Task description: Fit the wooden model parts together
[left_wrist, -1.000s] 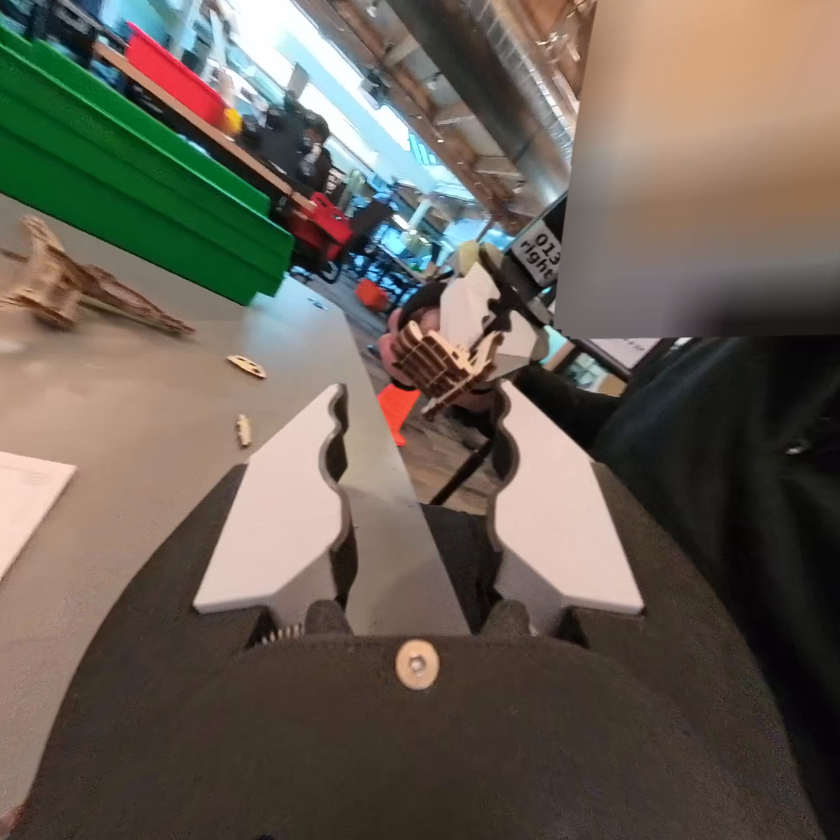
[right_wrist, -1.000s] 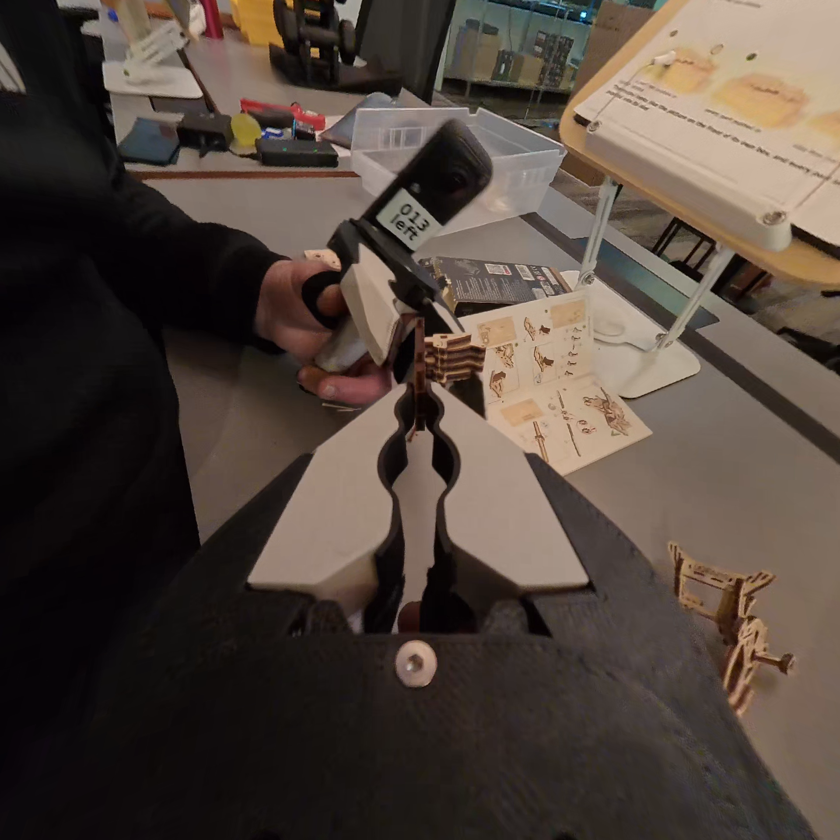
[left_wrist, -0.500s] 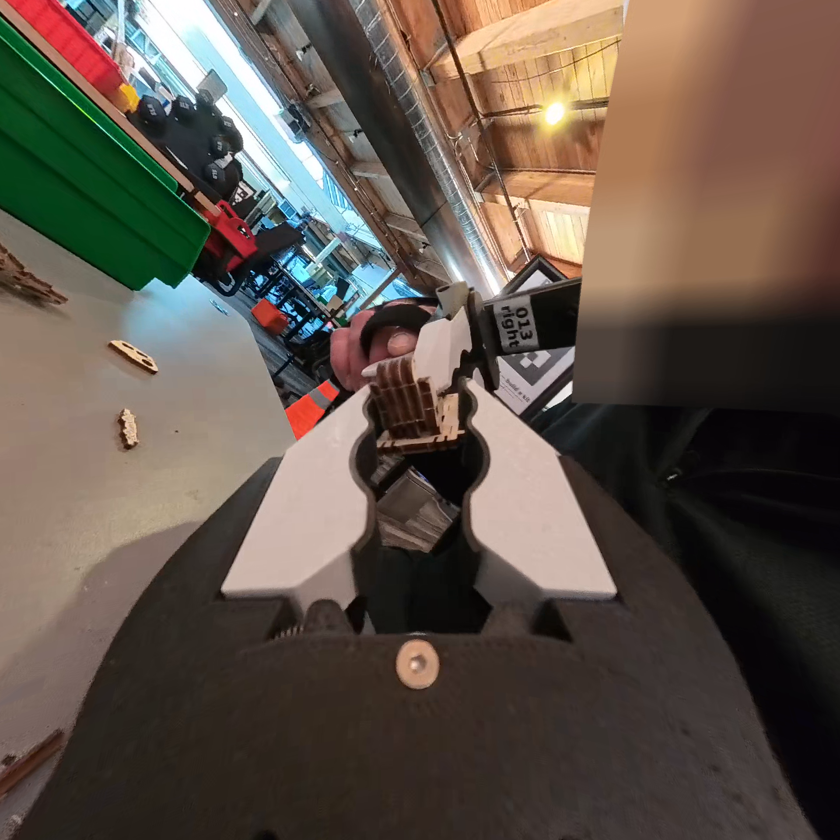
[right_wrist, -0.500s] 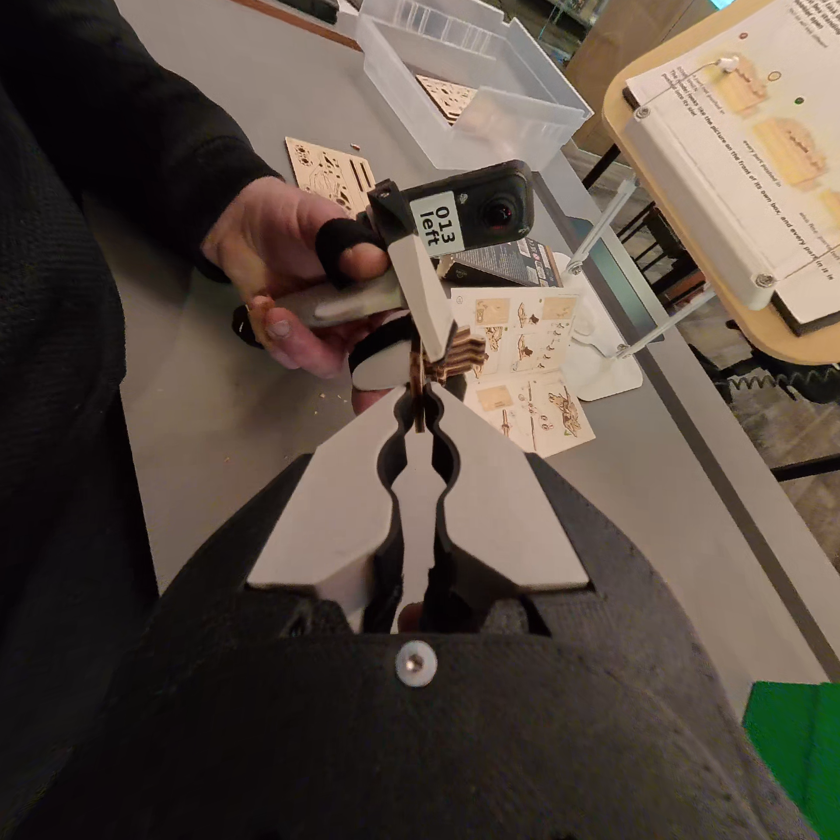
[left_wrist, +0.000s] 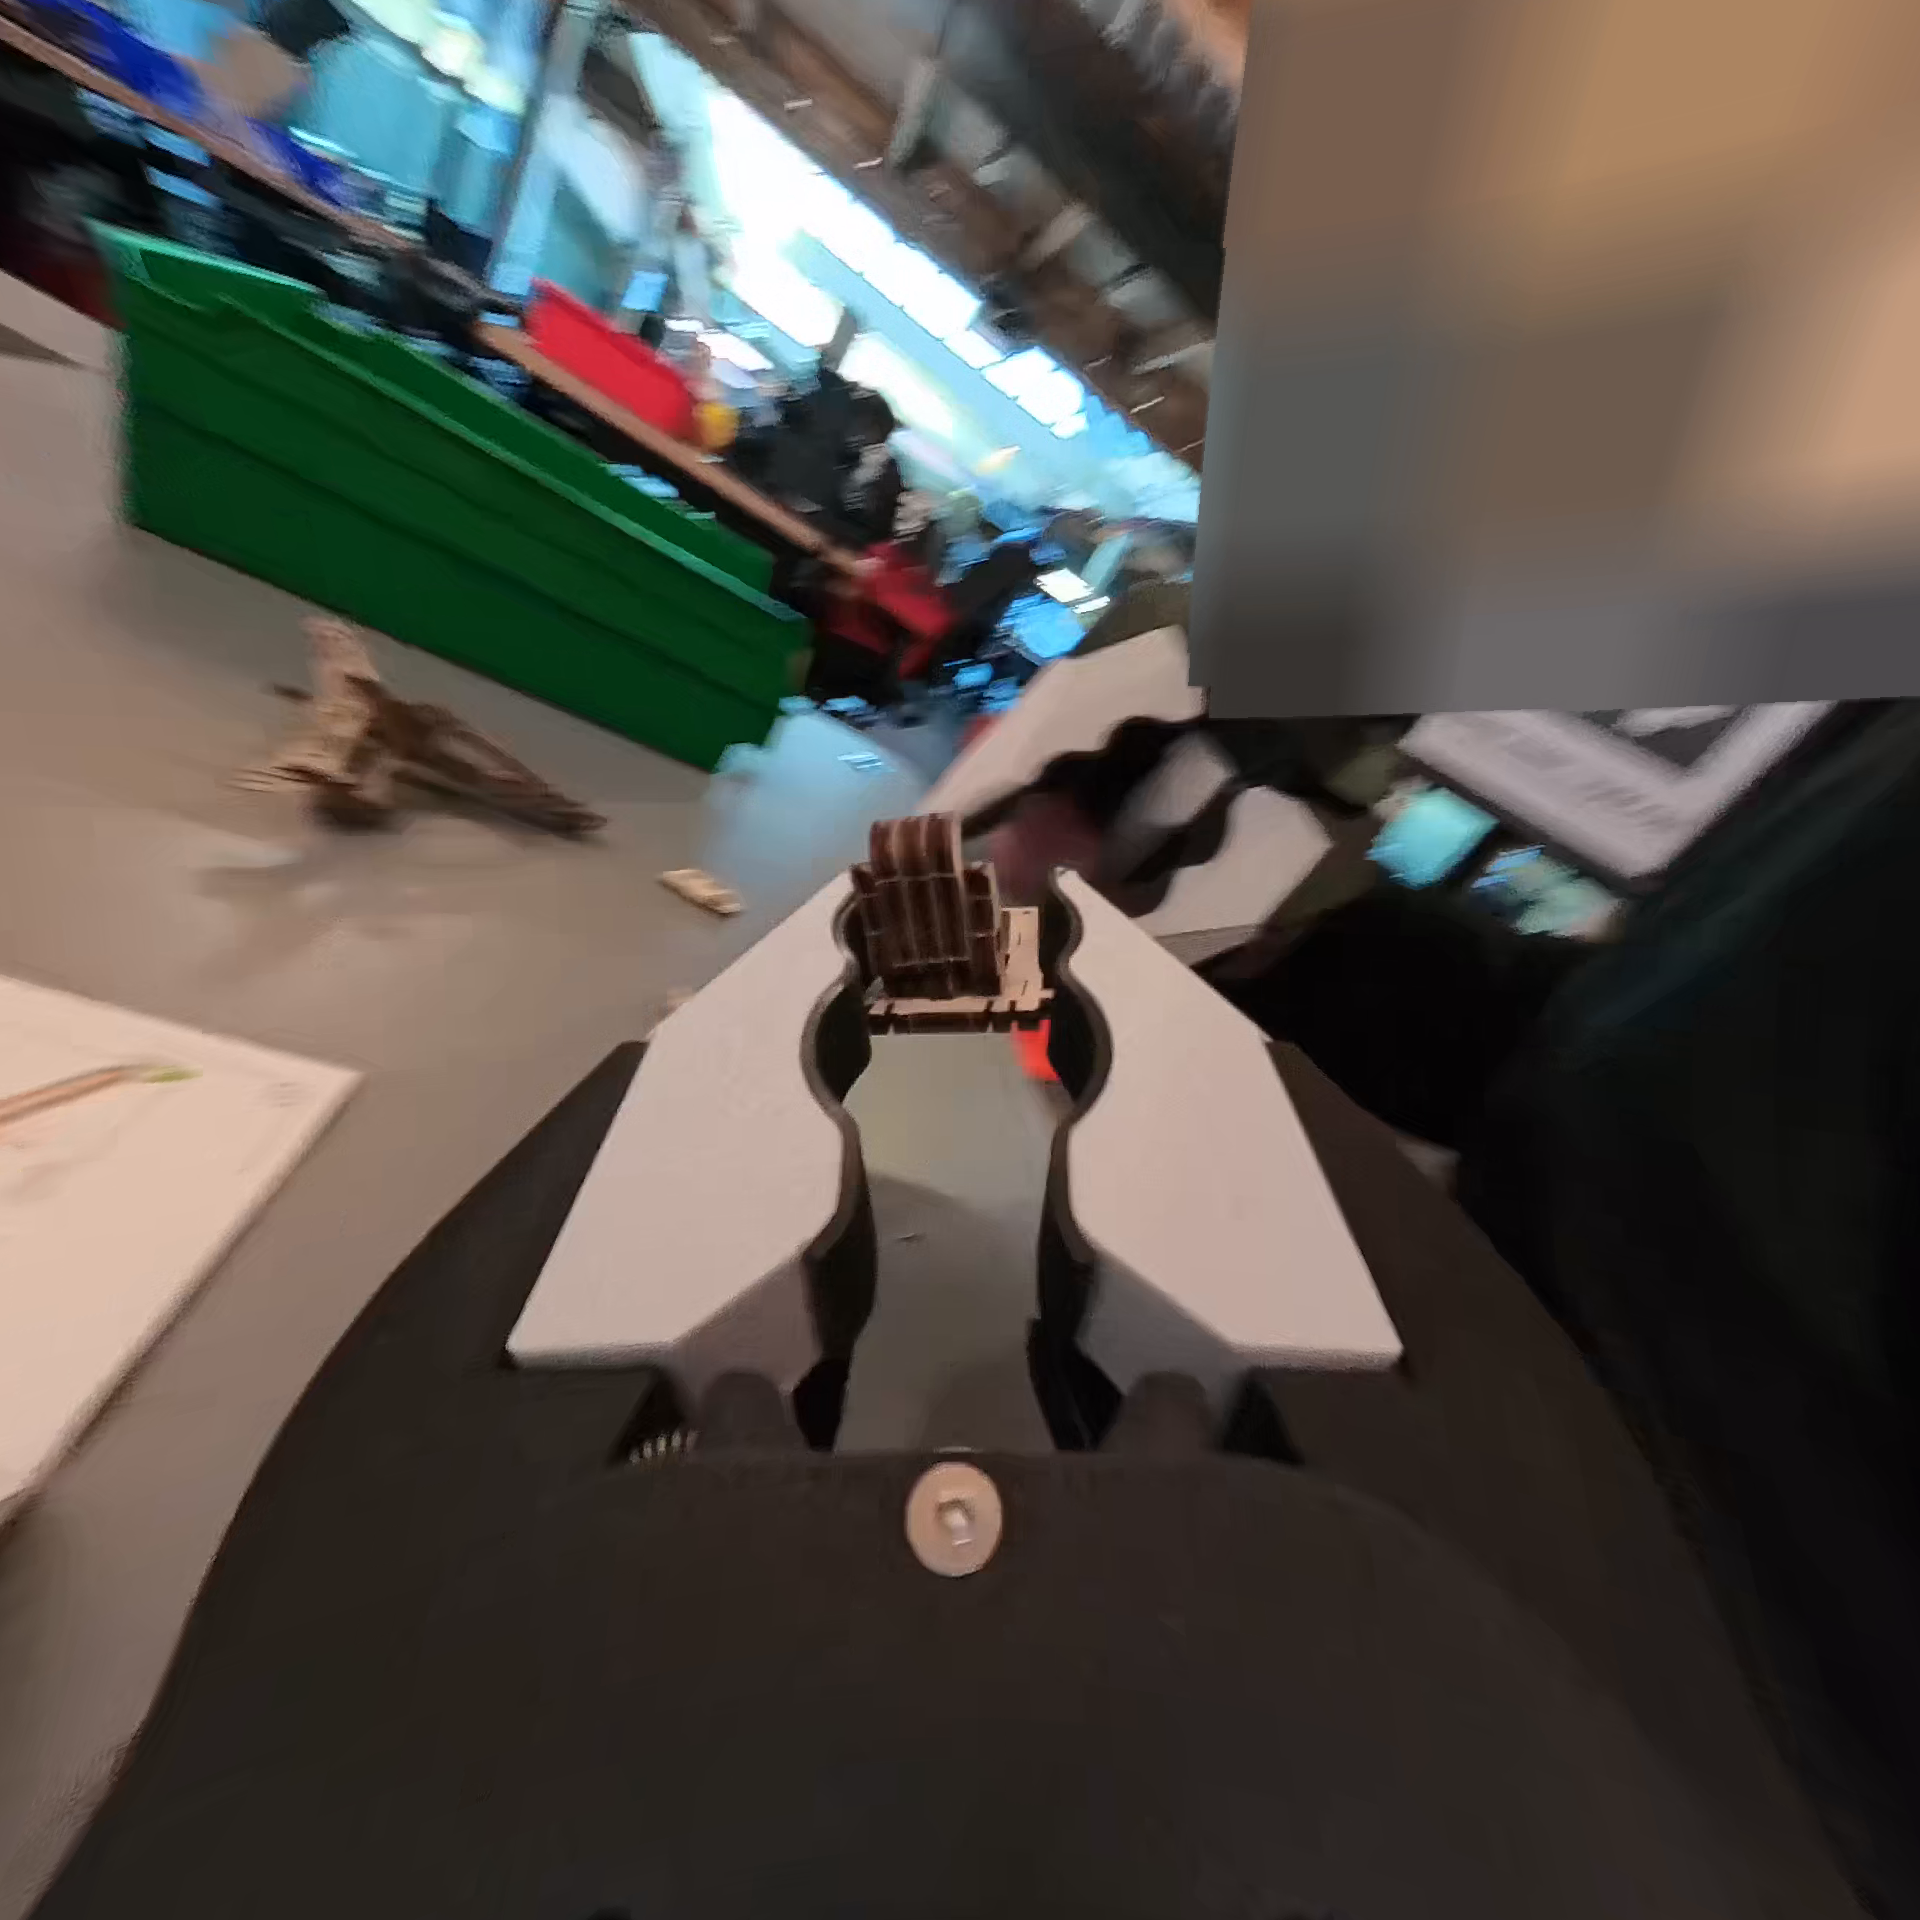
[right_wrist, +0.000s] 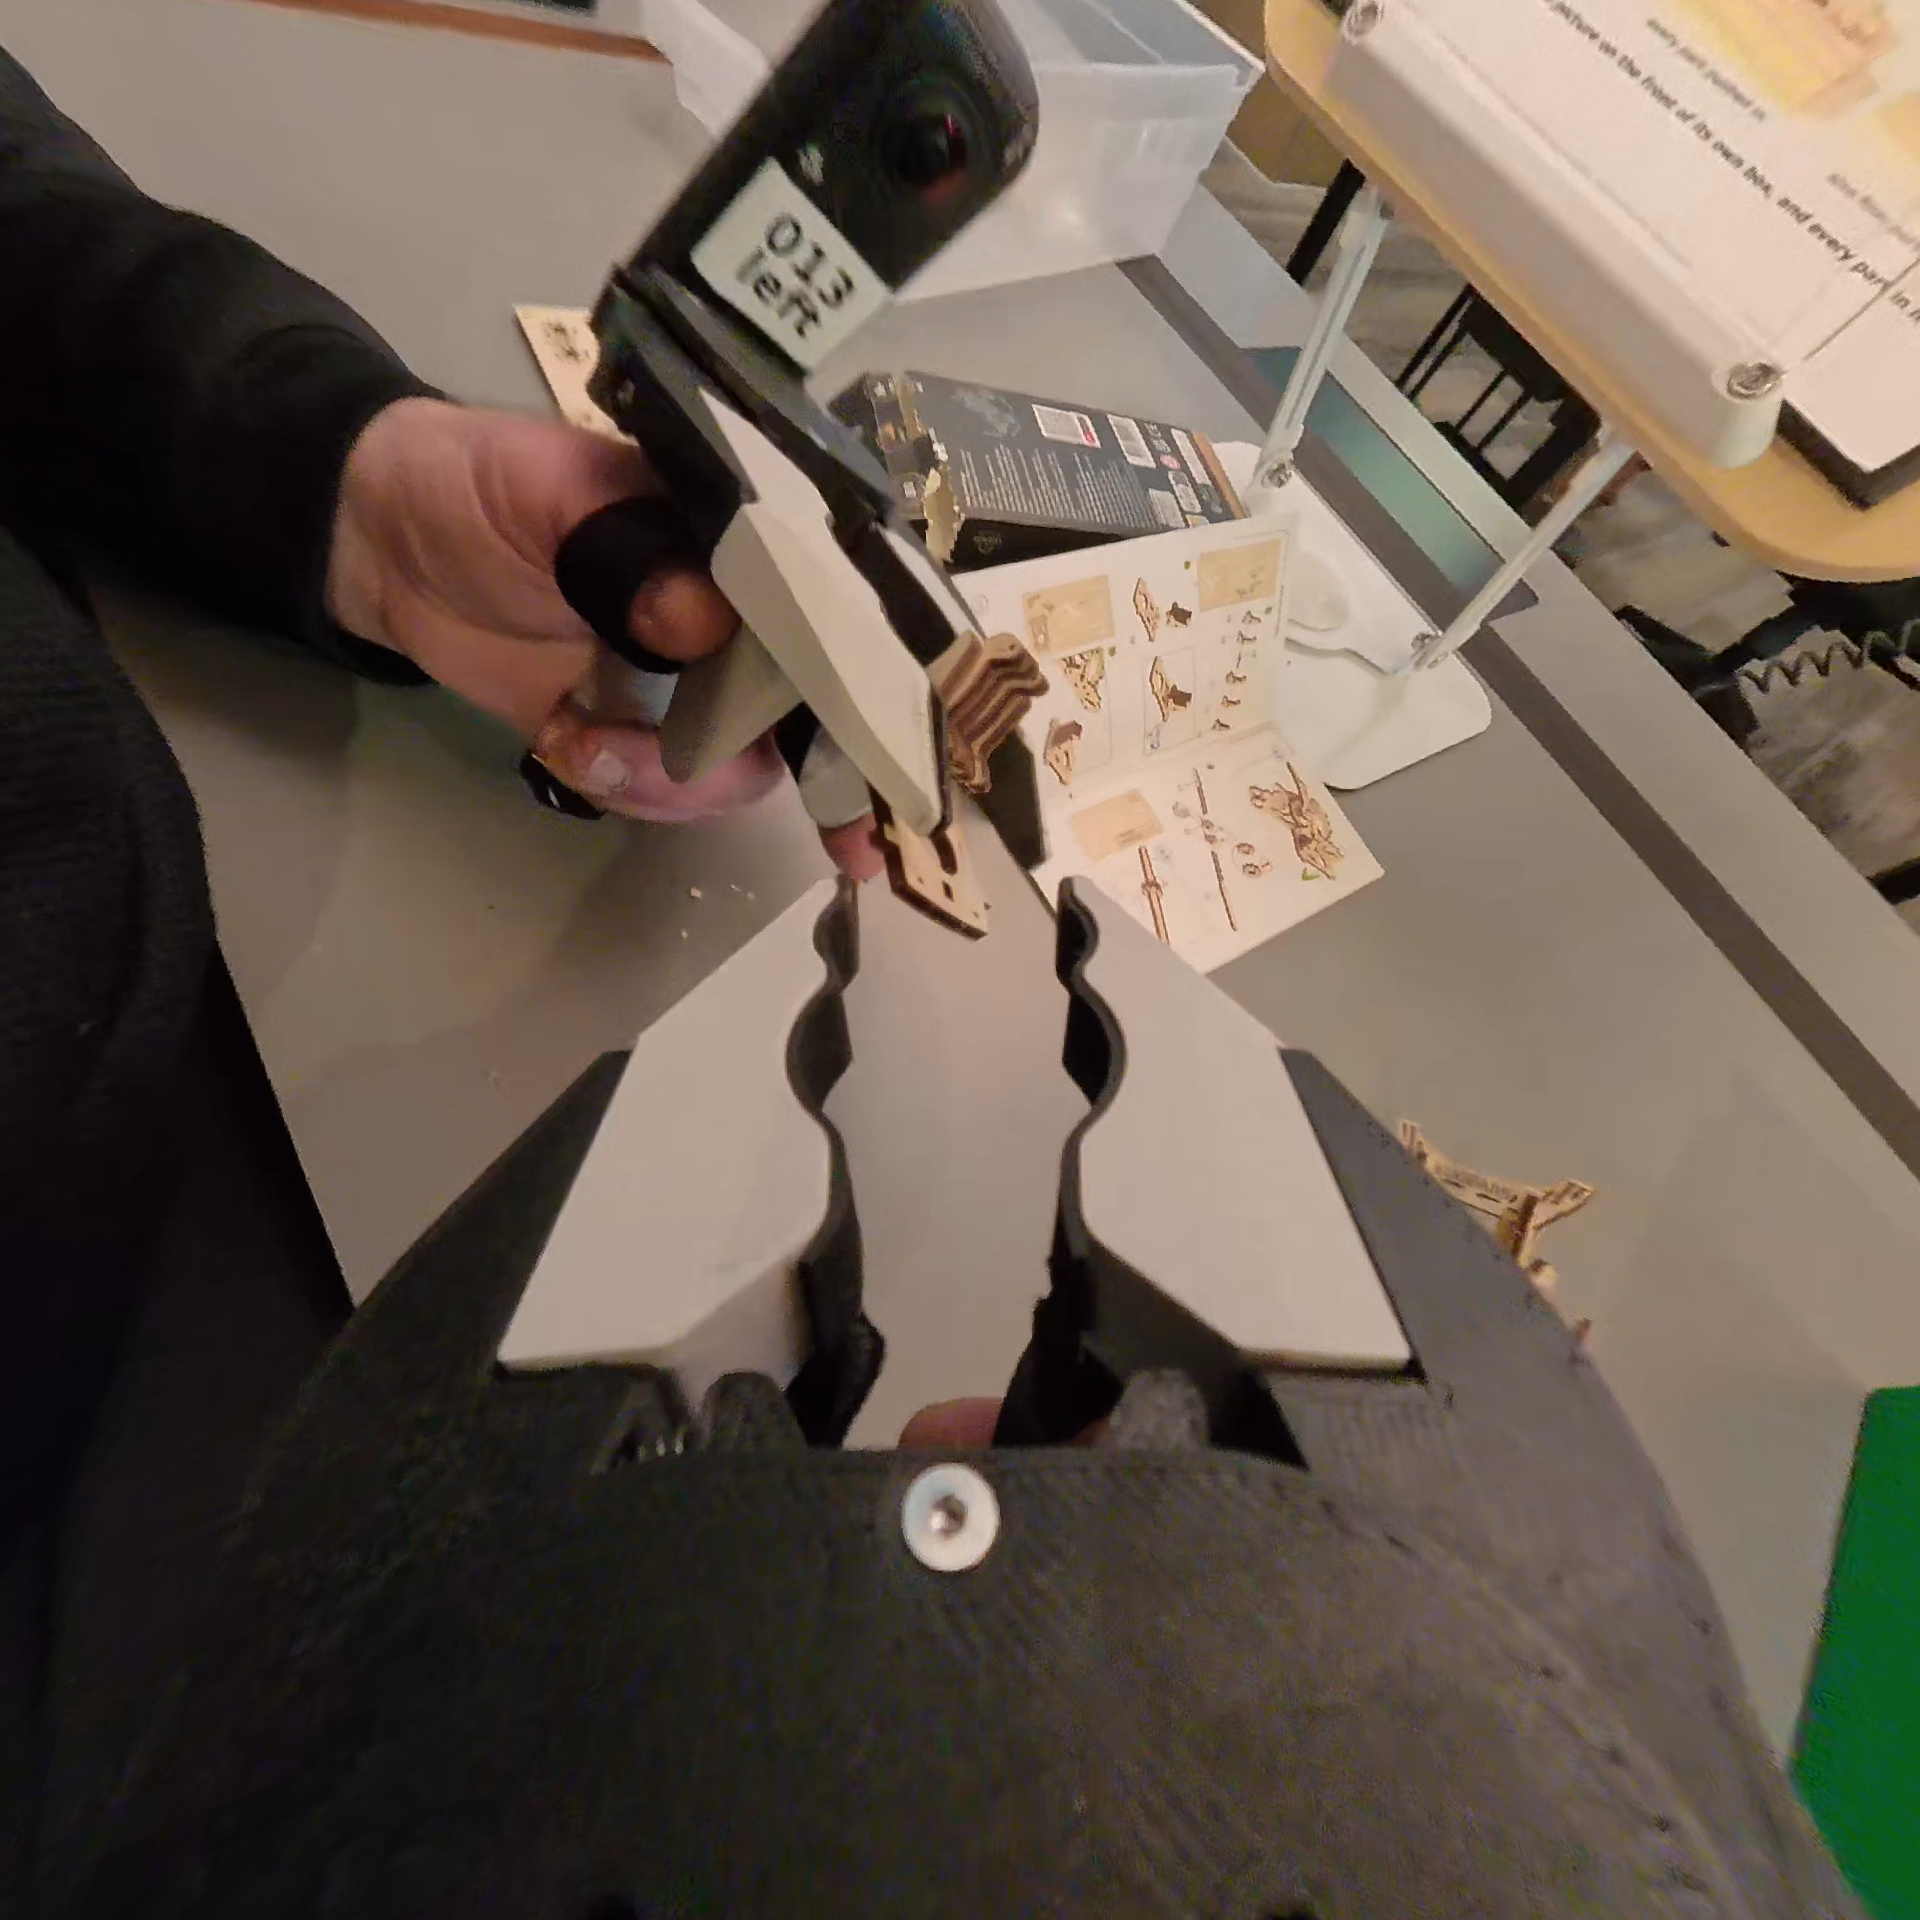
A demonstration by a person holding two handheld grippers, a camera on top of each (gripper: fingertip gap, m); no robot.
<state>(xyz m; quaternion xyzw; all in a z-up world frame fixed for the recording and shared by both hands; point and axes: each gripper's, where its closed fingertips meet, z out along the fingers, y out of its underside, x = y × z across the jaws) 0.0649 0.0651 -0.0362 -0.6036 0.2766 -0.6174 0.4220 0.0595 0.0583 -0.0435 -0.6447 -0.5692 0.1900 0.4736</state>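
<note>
My left gripper [left_wrist: 951,909] is shut on a small wooden sub-assembly [left_wrist: 935,935] of stacked ribbed plates on a flat base. It holds the sub-assembly in the air above the grey table [left_wrist: 520,987]. In the right wrist view a hand holds the left gripper [right_wrist: 940,774]. There the sub-assembly [right_wrist: 987,696] sticks out past the left gripper's fingers, and its flat tab hangs down. My right gripper [right_wrist: 951,899] is open and empty, its tips just below that tab and apart from it. It shows blurred behind the part in the left wrist view [left_wrist: 1143,800].
A partly built wooden model [left_wrist: 384,748] lies on the table, also in the right wrist view [right_wrist: 1496,1216]. A small loose piece [left_wrist: 701,890] lies near green bins [left_wrist: 447,520]. An instruction sheet [right_wrist: 1174,727], black box [right_wrist: 1049,468], clear tray [right_wrist: 1091,135] and document stand [right_wrist: 1392,665] stand beyond. The grippers are tip to tip, or close to it.
My left gripper closed on the sub-assembly that my right gripper was holding. My right gripper has opened and let it go. Both views have swung.
</note>
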